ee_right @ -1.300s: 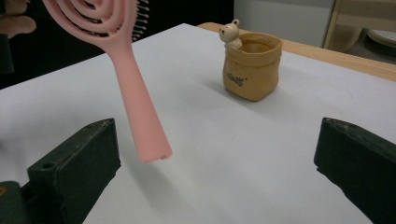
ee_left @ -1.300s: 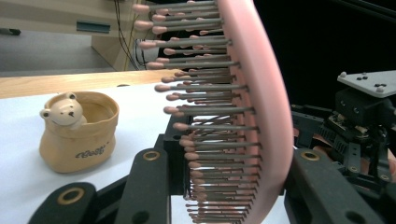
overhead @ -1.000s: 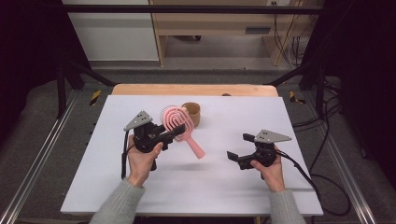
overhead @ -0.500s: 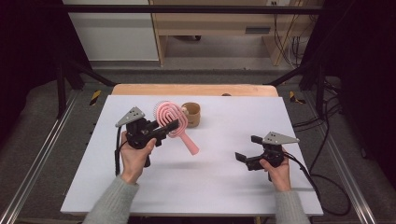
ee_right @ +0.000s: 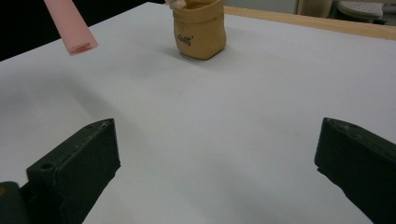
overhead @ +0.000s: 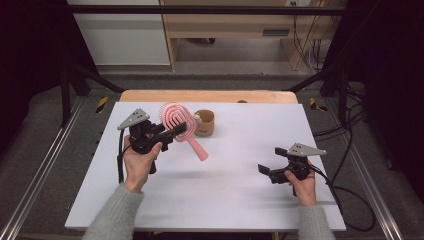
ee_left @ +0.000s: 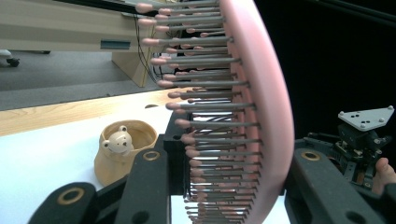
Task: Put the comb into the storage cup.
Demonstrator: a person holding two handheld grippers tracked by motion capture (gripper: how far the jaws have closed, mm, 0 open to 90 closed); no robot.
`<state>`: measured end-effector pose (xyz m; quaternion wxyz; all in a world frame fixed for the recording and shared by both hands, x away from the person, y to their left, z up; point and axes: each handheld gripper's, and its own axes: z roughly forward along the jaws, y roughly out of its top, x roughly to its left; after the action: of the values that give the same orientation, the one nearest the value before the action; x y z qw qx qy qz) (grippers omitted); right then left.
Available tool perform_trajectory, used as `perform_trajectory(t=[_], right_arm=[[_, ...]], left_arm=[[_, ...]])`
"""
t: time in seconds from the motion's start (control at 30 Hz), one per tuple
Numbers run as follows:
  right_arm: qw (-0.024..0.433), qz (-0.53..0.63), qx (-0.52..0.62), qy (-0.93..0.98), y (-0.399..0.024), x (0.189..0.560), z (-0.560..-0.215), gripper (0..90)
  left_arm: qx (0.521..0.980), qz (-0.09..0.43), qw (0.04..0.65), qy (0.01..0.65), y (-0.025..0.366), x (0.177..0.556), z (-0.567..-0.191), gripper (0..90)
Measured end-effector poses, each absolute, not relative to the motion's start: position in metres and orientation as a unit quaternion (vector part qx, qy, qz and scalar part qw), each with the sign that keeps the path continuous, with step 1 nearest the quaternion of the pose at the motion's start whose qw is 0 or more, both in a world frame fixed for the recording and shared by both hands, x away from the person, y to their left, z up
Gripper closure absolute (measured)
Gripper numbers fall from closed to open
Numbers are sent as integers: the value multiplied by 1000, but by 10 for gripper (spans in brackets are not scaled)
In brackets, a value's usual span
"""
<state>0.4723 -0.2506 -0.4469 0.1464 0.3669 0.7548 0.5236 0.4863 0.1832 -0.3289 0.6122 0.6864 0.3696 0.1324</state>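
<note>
A pink paddle hairbrush (overhead: 177, 119) hangs above the white table, its handle slanting down to the right. My left gripper (overhead: 175, 132) is shut on its head, held up at the table's left. In the left gripper view the bristles and pink back (ee_left: 264, 93) stand between the two black jaws. A tan cup (overhead: 204, 123) with a small bear figure (ee_left: 116, 139) sits on the table just behind the brush. My right gripper (overhead: 264, 171) rests low at the front right, open with nothing between its jaws. Its own view has the brush handle's tip (ee_right: 70, 28) and the cup (ee_right: 200, 32) farther off.
The white tabletop (overhead: 225, 200) has a wooden strip (overhead: 210, 96) along its far edge. Black frame bars and cables stand at both sides. The other hand's gripper (ee_left: 362, 140) appears at the right of the left gripper view.
The left hand has carried the brush leftward and a little higher. The right hand has drifted right and nearer the front edge, jaws still apart.
</note>
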Motion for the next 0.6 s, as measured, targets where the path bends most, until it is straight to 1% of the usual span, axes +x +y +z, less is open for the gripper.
perform_trajectory(t=[0.6], right_arm=[[148, 522, 368, 756, -254, 472, -449, 4]], left_arm=[[691, 141, 608, 365, 181, 498, -313, 624]])
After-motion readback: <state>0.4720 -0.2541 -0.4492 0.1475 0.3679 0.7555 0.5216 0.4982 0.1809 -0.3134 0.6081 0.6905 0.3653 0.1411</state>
